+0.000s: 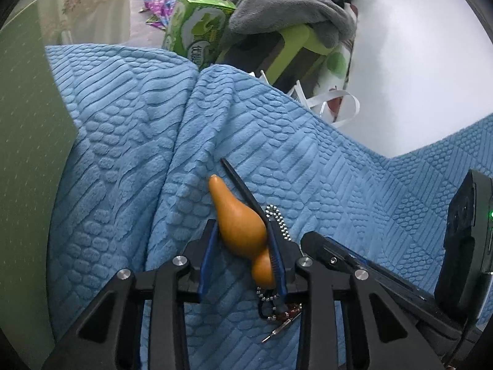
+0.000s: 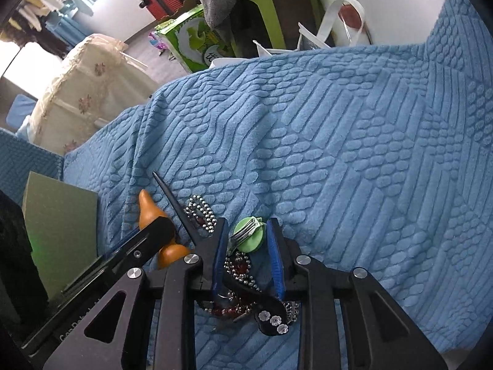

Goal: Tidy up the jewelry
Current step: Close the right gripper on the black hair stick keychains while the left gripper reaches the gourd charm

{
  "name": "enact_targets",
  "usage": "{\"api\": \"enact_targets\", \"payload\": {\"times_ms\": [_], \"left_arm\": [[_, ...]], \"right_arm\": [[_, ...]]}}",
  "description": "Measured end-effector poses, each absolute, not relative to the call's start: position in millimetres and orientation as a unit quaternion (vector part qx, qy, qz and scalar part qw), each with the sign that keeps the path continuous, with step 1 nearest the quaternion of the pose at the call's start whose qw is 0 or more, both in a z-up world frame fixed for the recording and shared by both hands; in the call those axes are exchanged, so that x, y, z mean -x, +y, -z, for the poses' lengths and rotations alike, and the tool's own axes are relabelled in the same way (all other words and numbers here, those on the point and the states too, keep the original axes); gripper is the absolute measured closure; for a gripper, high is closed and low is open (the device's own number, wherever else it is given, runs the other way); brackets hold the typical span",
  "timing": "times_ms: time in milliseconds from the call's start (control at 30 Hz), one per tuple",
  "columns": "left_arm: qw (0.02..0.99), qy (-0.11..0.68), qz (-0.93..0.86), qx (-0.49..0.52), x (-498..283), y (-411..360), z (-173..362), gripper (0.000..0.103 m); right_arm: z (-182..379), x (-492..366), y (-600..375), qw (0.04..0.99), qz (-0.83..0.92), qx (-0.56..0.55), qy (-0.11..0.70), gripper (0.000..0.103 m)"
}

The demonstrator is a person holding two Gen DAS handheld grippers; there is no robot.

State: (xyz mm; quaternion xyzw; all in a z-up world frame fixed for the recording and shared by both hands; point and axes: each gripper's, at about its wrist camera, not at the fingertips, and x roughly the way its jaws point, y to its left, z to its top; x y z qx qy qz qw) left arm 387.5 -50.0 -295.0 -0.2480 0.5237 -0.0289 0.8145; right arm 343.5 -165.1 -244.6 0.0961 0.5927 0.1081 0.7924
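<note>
Jewelry pile, gourd between left tongs, green box lettering illegible

Left gripper: lowered close to the surface, pointing forward and slightly down. Blue-padded fingers set apart at moderate width — the right pad touches what lies between them, the left pad sits at its edge; firm closure cannot be judged.

Right gripper: also low, just to the right of the left one, its fingers parted, with visible gaps on both sides of what sits between them — not clamped. In the right wrist view the left gripper's black finger enters from the lower left; the two grippers are near each other, not touching.
</note>
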Motion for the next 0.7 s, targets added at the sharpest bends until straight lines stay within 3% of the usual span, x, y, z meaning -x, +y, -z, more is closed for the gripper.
{"api": "enact_targets", "payload": {"times_ms": [167,700], "left_arm": [[0.815,0.525,0.034,0.244,-386.5,-47.4,292.5,0.072],[0.82,0.531,0.07,0.202,-342.3,-40.6,266.6,0.072]], "right_arm": [[241.4,-342.6,-160.6,0.795,-0.111,-0.074,0.591,0.094],[215.9,-319.2,-169.5,0.814,-0.116,-0.071,0.564,0.096]]}}
